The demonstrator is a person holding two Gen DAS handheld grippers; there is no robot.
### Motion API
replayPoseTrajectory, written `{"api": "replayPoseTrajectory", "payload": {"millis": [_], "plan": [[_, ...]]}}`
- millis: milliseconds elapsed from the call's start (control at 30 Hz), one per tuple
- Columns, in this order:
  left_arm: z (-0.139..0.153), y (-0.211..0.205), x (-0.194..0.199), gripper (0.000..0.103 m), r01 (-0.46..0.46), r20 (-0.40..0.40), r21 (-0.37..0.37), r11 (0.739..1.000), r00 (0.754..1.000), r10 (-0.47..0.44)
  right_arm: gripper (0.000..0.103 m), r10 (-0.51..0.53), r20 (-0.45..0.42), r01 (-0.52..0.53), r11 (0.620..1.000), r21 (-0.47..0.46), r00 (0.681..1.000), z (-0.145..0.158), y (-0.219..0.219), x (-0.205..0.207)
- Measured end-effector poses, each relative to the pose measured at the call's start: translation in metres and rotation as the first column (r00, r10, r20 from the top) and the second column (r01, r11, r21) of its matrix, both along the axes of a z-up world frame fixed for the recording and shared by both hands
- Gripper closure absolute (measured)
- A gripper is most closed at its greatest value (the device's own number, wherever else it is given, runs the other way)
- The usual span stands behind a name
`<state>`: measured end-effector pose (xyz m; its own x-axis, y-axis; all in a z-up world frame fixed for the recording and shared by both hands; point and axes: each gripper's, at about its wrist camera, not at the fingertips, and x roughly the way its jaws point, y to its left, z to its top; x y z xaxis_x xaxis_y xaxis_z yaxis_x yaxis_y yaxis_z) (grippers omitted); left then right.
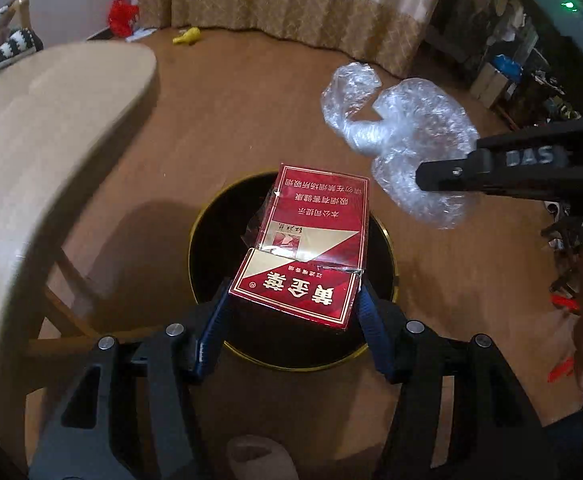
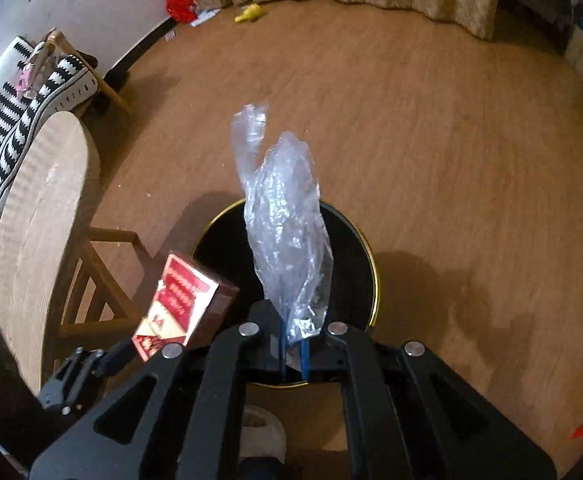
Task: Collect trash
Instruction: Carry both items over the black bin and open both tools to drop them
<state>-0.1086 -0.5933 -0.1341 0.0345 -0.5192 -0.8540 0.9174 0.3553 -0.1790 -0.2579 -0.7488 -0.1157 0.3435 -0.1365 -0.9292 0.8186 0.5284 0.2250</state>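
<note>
My left gripper [image 1: 293,306] is shut on a red and gold cigarette pack [image 1: 311,248] and holds it over the open mouth of a round black trash bin with a gold rim [image 1: 203,224] on the wooden floor. My right gripper [image 2: 294,346] is shut on a crumpled clear plastic bag [image 2: 287,232] and holds it above the same bin [image 2: 355,264]. In the left wrist view the bag [image 1: 403,132] hangs to the right of the pack, pinched by the right gripper [image 1: 425,179]. In the right wrist view the pack [image 2: 179,300] sits at the bin's left edge.
A light wooden table [image 1: 43,152] with wooden legs stands left of the bin. A black-and-white striped cushion [image 2: 7,120] lies behind it. A red bag [image 2: 179,2] and a yellow object [image 2: 249,12] lie by the curtain. Cluttered boxes [image 1: 503,76] stand far right.
</note>
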Motion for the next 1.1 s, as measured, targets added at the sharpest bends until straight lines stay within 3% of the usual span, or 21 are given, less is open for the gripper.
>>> {"api": "replayPoseTrajectory", "payload": {"millis": [433, 500, 533, 567, 600, 833, 1000, 1100], "plan": [[-0.010, -0.011, -0.005, 0.043, 0.006, -0.001, 0.030, 1.000, 1.000, -0.006, 0.098, 0.013, 0.006, -0.013, 1.000, 0.010, 1.000, -0.003, -0.008, 0.018], [-0.012, -0.015, -0.005, 0.043, 0.007, -0.002, 0.033, 0.999, 1.000, -0.006, 0.094, 0.008, 0.007, -0.008, 1.000, 0.014, 1.000, -0.003, -0.009, 0.020], [-0.011, -0.015, -0.004, 0.043, 0.006, -0.002, 0.034, 0.999, 1.000, -0.006, 0.079, 0.003, 0.006, -0.003, 1.000, 0.013, 1.000, -0.003, -0.009, 0.020], [-0.012, -0.016, -0.005, 0.043, 0.005, -0.001, 0.034, 0.999, 1.000, -0.005, 0.042, -0.003, 0.007, 0.003, 1.000, 0.002, 1.000, -0.001, -0.009, 0.020], [-0.012, -0.015, -0.006, 0.043, 0.004, -0.001, 0.033, 0.999, 1.000, -0.004, 0.028, -0.005, 0.016, 0.005, 1.000, -0.011, 1.000, 0.002, -0.009, 0.018], [-0.008, -0.019, -0.008, 0.040, 0.002, 0.002, 0.030, 1.000, 1.000, -0.002, 0.026, -0.014, 0.031, 0.016, 0.999, -0.040, 0.999, 0.012, -0.008, 0.010], [0.006, -0.013, -0.014, 0.011, 0.008, -0.004, 0.002, 1.000, 1.000, -0.008, 0.026, -0.058, 0.064, 0.066, 0.990, -0.127, 0.996, 0.037, -0.004, 0.002], [0.026, -0.001, -0.017, 0.010, 0.011, -0.023, -0.019, 1.000, 1.000, -0.012, 0.021, -0.085, 0.139, 0.116, 0.966, -0.230, 0.987, 0.074, 0.007, -0.006]]}}
